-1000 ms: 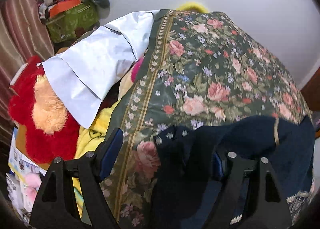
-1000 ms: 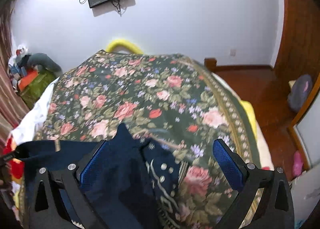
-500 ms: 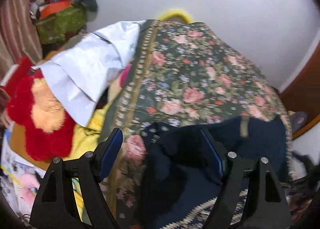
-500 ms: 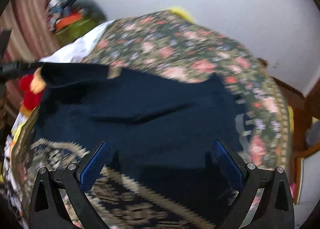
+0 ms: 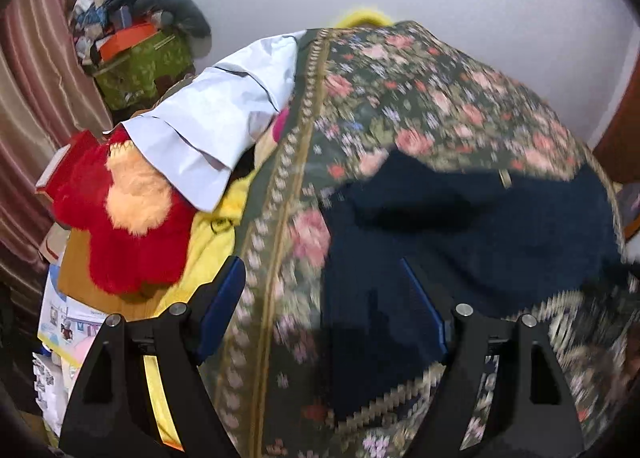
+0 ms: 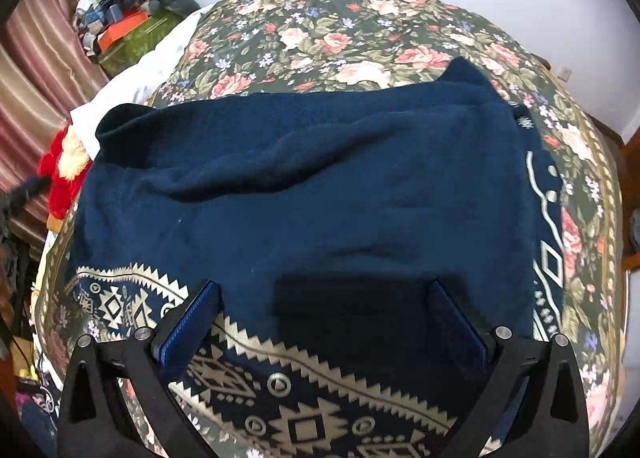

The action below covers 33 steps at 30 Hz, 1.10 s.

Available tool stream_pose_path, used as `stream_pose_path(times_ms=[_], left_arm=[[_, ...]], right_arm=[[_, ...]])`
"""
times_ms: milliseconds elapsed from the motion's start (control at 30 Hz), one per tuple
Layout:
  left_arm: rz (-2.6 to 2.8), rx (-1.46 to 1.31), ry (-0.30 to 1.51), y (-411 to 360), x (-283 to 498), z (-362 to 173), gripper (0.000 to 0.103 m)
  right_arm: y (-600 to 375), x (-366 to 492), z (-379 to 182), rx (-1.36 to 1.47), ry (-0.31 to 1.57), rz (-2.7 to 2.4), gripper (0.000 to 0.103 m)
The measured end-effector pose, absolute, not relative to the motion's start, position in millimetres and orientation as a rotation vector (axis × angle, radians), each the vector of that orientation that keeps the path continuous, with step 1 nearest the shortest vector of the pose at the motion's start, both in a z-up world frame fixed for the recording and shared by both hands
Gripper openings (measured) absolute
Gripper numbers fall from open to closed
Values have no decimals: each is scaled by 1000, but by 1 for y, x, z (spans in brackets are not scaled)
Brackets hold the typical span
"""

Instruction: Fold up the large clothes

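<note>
The navy fleece garment with cream geometric trim [image 6: 320,186] now lies spread across the floral green bedspread [image 6: 340,30]; bare bedspread beyond its far edge; left gripper [image 5: 324,290] and right gripper [image 6: 324,298] spread, pinching nothing.

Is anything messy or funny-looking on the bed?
Yes. The navy garment on the floral bedspread isn't smooth: a bunched ridge runs across its upper part, and its far right corner pokes up. Beside the bed, a white sheet droops over a red plush toy.
</note>
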State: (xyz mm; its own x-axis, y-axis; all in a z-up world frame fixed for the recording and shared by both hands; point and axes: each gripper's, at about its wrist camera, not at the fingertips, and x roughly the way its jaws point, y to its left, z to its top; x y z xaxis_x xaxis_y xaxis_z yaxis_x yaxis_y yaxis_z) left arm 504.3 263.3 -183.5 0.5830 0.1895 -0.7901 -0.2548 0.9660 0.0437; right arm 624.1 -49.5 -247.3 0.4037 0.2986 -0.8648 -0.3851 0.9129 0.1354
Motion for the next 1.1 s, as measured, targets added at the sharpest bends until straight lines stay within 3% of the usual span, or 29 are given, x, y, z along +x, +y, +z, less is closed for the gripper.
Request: stream_pose_path(times_ms=[433, 633, 800, 1100], left_arm=[[244, -279, 986, 212, 430, -253, 79], [183, -390, 1003, 196, 413, -264, 79], [96, -463, 1017, 183, 420, -273, 79], [-51, -780, 962, 209, 459, -302, 79]], right_arm=[[-41, 573, -219, -289, 903, 436, 103], [-26, 565, -243, -445, 899, 422, 103], [-29, 571, -274, -422, 975, 431, 103], [-34, 575, -276, -418, 984, 470, 103]])
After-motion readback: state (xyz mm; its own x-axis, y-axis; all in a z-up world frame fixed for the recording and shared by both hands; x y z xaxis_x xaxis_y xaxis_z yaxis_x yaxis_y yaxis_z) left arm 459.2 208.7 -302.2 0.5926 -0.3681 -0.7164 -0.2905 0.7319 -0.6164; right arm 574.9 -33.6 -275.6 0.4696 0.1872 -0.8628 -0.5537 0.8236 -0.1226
